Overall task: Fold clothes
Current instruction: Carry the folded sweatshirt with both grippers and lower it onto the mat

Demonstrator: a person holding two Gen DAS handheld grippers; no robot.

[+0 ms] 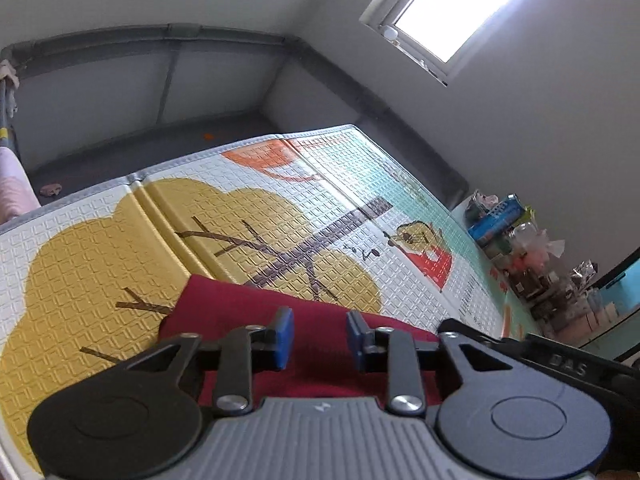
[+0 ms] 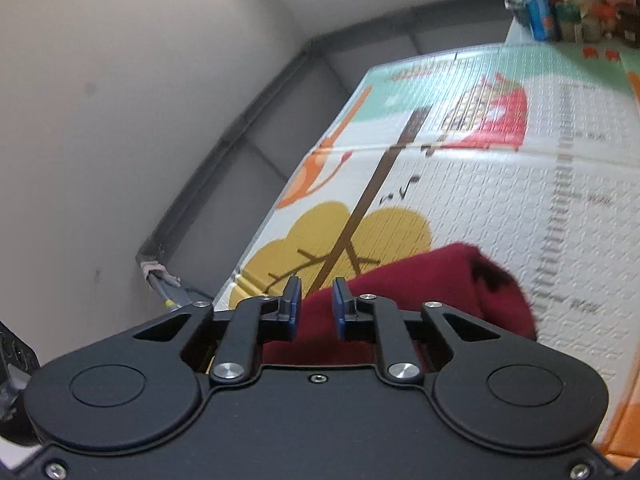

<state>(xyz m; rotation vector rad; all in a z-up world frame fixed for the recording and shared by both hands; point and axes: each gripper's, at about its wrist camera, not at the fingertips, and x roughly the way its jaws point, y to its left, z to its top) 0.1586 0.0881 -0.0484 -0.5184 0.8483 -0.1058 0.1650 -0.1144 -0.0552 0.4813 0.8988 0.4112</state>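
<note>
A large embossed play mat printed with a yellow tree, brown branches and an orange fox covered most of the floor, its fold seams running across the pattern. Beyond its far edge ran a grey padded barrier along pale walls, with a bright window high on the right in the left wrist view. A jumble of boxes and packets stood on the floor at the mat's far right corner.

The dark red garment lay on the near part of the mat, over the lower edge of the yellow tree, directly ahead of both tools. In the right wrist view the same garment showed as a rounded heap with a small dark mark near its right end.

The left gripper hung just over the cloth, its blue-padded jaws parted fairly wide with nothing between them. The right gripper sat at the garment's left edge, jaws a narrower gap apart and likewise empty. That view was blurred.
</note>
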